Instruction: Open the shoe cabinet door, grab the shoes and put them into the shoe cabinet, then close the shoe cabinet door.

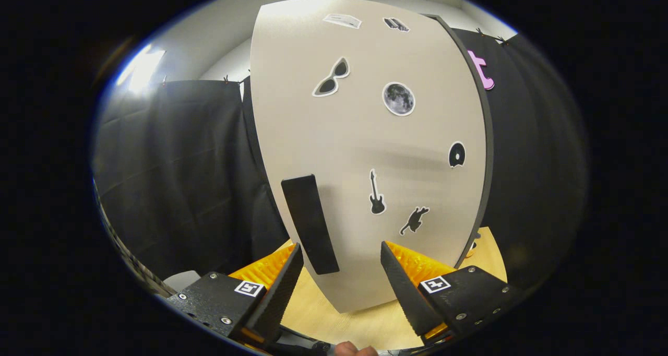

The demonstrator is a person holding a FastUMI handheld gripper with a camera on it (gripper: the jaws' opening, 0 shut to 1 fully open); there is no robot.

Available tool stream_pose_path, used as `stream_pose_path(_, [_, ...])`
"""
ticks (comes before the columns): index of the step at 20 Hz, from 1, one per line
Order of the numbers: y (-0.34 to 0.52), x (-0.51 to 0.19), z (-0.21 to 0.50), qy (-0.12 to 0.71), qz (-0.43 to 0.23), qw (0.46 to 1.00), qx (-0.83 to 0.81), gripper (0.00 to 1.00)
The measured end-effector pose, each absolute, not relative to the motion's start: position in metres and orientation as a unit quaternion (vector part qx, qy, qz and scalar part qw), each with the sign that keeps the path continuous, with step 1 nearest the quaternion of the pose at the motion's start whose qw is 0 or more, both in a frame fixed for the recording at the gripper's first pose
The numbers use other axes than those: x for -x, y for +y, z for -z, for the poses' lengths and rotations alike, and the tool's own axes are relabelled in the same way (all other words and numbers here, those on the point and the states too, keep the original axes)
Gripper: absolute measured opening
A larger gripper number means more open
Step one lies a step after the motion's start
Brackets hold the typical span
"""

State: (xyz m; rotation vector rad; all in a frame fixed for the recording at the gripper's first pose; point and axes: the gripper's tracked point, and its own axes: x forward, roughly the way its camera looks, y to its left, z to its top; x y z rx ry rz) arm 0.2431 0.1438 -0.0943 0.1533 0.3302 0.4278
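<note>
Parted gripper (342, 251) facing handle (310, 223), door (365, 152).

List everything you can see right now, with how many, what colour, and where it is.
cabinet door: one, beige, upright just ahead of the fingers.
door handle: one, black, on the door's lower left, above the left finger.
stickers: seven, black-white-grey, scattered over the door.
tabletop: one, light wood, under the door.
curtain: black, behind the door on both sides.
gripper: one, fingers open, holding nothing, tips near the door's bottom.
fingertip: one, below the gripper.
</note>
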Motion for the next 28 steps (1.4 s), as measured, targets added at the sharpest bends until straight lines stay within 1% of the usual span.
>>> stream_pose_path(7, [0.198, -0.296, 0.094, 0.162, -0.191, 0.966, -0.070, 0.94])
stream_pose_path(17, [0.228, -0.325, 0.102, 0.163, -0.142, 0.973, -0.078, 0.93])
stream_pose_path(28, [0.246, -0.365, 0.095, 0.155, -0.126, 0.978, -0.054, 0.93])
